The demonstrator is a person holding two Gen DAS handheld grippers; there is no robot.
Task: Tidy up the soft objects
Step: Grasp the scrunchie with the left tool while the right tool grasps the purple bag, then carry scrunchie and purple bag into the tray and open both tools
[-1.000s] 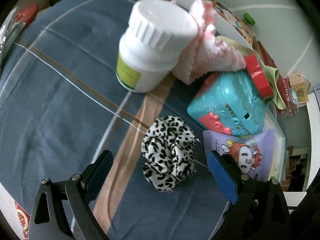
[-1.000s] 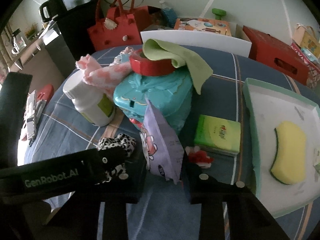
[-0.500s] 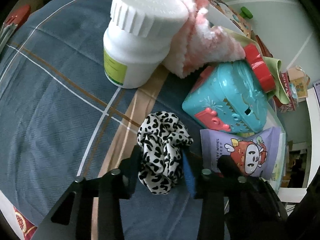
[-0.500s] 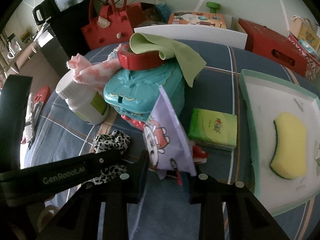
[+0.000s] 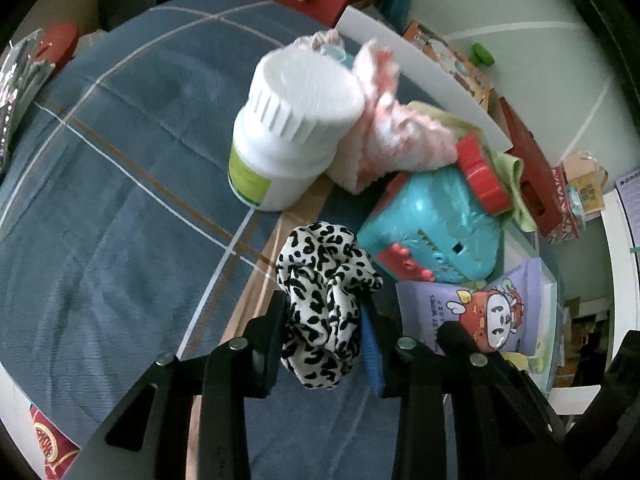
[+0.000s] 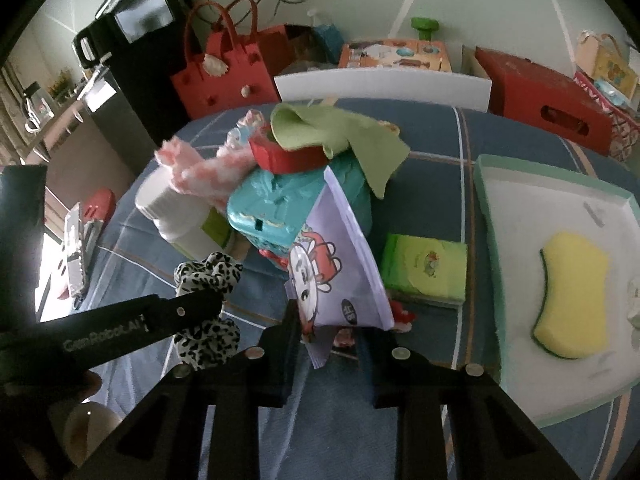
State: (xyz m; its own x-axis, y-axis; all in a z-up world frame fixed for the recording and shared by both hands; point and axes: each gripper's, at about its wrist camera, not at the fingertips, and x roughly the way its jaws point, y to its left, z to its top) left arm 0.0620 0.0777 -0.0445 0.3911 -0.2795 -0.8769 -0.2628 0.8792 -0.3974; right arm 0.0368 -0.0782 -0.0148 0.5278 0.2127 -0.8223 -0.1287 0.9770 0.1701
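Nearest the left wrist camera, at six o'clock, the left gripper (image 5: 326, 332) is clamped on the leopard-print scrunchie (image 5: 324, 300), its pads squeezing the fabric from both sides; a second ago the jaws stood wide around it as it lay flat, so they have just been closing, and the scrunchie now looks lifted slightly off the blue plaid table (image 5: 120, 208). The pinch low on the bunched fabric probably suits a limp ring that would slip from a looser hold. In the right wrist view the right gripper (image 6: 330, 334) at six o'clock is clamped on the lower edge of the purple baby-wipes pack (image 6: 340, 264), which stands tilted; its jaws have also just been closing, and the pack, leaning free a second ago, now sits between them. Just beyond, at twelve o'clock, the teal toy case (image 6: 276, 208) carries a red ring (image 6: 288, 156) and a green cloth (image 6: 340, 132), with a pink fuzzy sock (image 6: 208, 176) draped toward the white bottle (image 6: 176, 216) at ten o'clock. A green tissue pack (image 6: 424, 268) lies at two o'clock. At three o'clock the white tray (image 6: 520, 200) holds a yellow sponge (image 6: 572, 292), seemingly the collecting place for soft things. Farthest, at eleven o'clock, a red handbag (image 6: 224, 76) stands against the wall.
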